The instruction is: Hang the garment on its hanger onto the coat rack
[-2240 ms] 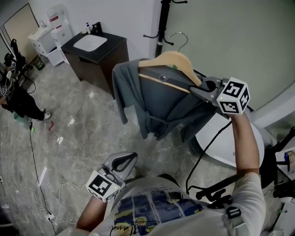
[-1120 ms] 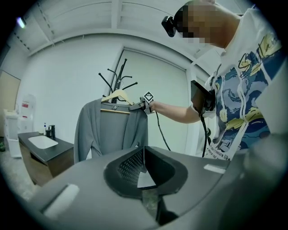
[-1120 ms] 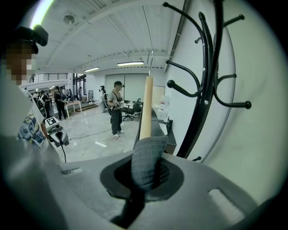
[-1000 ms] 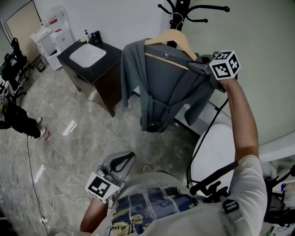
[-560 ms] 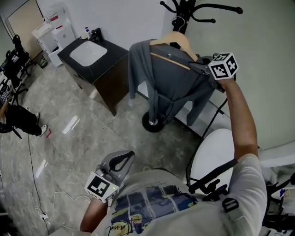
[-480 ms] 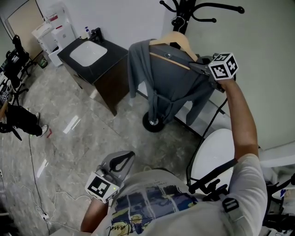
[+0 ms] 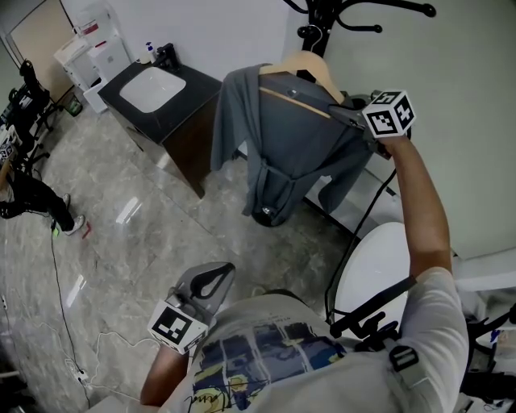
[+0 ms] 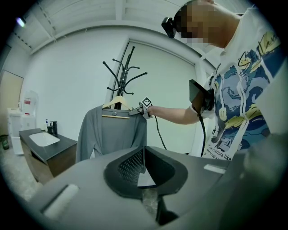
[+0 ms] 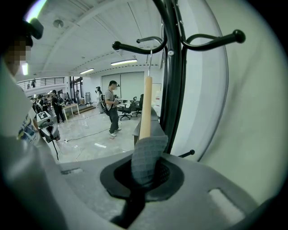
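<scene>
A grey garment [image 7: 282,141] hangs on a wooden hanger [image 7: 310,68], held high against the black coat rack [image 7: 318,20]. My right gripper [image 7: 348,109] is shut on the garment's shoulder over the hanger's right end. In the right gripper view the grey cloth [image 9: 146,157] sits between the jaws and the wooden hanger [image 9: 145,108] rises to its wire hook [image 9: 150,56], right by a rack arm [image 9: 137,47]. I cannot tell whether the hook rests on it. My left gripper [image 7: 219,278] hangs low by the person's body, shut and empty.
A dark cabinet with a white sink [image 7: 165,89] stands left of the rack. A white round object [image 7: 379,266] and black cables lie at the right. The wall is close behind the rack pole [image 9: 173,81]. People [image 9: 111,108] stand farther off in the hall.
The right gripper has carried the hanger up and over to the rack's pole. In the last half second the garment's lower part has swung left, covering the rack's base.
</scene>
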Motion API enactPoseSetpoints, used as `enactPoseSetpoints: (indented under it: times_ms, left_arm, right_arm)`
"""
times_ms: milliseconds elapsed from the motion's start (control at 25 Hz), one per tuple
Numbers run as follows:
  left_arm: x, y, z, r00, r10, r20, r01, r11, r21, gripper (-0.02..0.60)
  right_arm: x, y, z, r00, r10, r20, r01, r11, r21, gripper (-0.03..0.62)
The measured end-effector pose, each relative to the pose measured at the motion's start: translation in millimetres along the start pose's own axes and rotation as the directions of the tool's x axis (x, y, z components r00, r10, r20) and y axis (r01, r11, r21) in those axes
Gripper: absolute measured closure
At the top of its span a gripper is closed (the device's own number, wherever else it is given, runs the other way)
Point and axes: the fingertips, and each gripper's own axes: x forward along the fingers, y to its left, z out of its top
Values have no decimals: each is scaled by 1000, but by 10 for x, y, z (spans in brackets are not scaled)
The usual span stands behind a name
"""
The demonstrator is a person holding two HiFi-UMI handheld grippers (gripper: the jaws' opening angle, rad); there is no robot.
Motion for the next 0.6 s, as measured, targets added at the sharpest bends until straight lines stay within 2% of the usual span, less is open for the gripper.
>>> enactPoseSetpoints:
  times_ms: [320,600]
  left_arm:
    - [-72,-85,3,1000,-25,-13,25,1000,2,566]
    - [-348,-200,-31,999,-35,-6,35,999,1,566]
  right_arm:
    - [-1,-4,17,999,-34,13,34,999,-7,572]
    - [-196,37,33,992,-106,72,106,994,2,408]
